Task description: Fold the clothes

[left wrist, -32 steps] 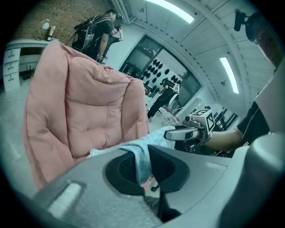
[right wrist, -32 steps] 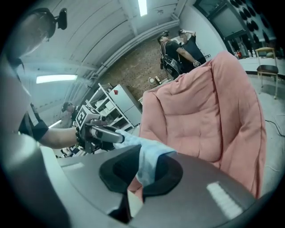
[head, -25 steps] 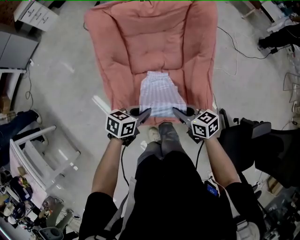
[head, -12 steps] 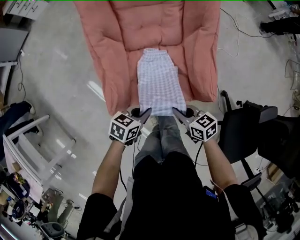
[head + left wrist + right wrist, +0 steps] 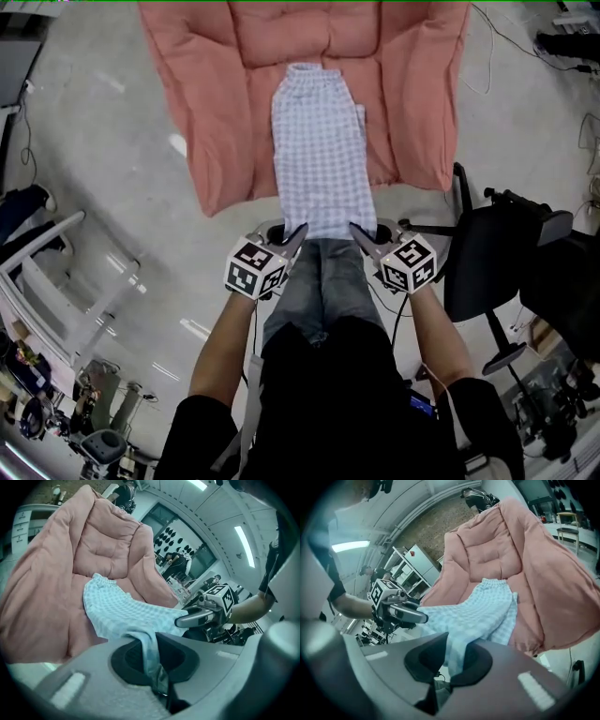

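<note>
**While the left gripper (image 5: 294, 234) and right gripper (image 5: 360, 234) pinch its near corners, a checked garment (image 5: 319, 150) stretches over a pink quilt (image 5: 216, 103)**

As the person (image 5: 328, 403) stands at the near edge of the quilt, the checked garment runs lengthwise away from them, from the two grippers to the padded middle of the quilt. Its cloth is a fine check of pale blue and white, thin and soft. The far end is narrower and gathered into a puckered band, while the near end is wider and pulled fairly flat between the two grips. A second layer of the same cloth peeks out along its right edge.

The far part rests on the quilt. The near hem reaches past the quilt's edge and hangs above the person's legs (image 5: 319, 281), which are in grey trousers.

Each gripper view shows a bunched corner of the checked cloth drawn down into the throat between that gripper's jaws. Both pairs of jaws are closed tight on the fabric, the left on the near left corner and the right on the near right corner. The two grippers are level with each other and near together, marker cubes (image 5: 255, 267) facing up.

The quilt is salmon pink, stitched in broad puffed panels, with its sides rising around the garment. Pale grey floor (image 5: 94, 178) surrounds it, and a black chair (image 5: 487, 262) stands just to the right.
</note>
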`<state>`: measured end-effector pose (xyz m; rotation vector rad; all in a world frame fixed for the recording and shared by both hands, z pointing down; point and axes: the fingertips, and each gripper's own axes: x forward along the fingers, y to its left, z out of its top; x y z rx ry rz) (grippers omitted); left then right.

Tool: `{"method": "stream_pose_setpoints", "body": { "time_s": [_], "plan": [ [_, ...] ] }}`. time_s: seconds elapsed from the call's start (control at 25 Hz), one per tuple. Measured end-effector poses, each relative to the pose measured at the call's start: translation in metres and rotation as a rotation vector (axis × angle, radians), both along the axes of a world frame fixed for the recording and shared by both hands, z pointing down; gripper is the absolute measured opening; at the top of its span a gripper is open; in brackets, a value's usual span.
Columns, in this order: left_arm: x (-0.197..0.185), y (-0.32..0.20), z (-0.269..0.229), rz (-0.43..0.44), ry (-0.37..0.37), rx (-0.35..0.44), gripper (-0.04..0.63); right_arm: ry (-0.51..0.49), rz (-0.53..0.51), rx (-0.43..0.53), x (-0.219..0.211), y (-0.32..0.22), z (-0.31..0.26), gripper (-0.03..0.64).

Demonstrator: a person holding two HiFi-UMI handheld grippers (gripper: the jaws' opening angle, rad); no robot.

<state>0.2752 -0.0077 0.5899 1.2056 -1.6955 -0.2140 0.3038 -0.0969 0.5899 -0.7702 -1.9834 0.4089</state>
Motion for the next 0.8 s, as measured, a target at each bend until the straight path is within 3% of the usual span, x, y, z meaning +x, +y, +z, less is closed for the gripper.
{"method": "stream_pose_setpoints", "body": {
  "time_s": [0.4, 0.8],
  "plan": [
    [0.029, 0.011, 0.043, -0.037, 0.044, -0.021, 0.027, 0.071, -0.009, -0.001, 0.031, 0.008, 0.040, 0.014],
    [-0.035, 0.003, 0.010, -0.090, -0.072, 0.019, 0.028, -0.070, -0.021, -0.009, -0.037, -0.006, 0.009, 0.014]
  ]
}}
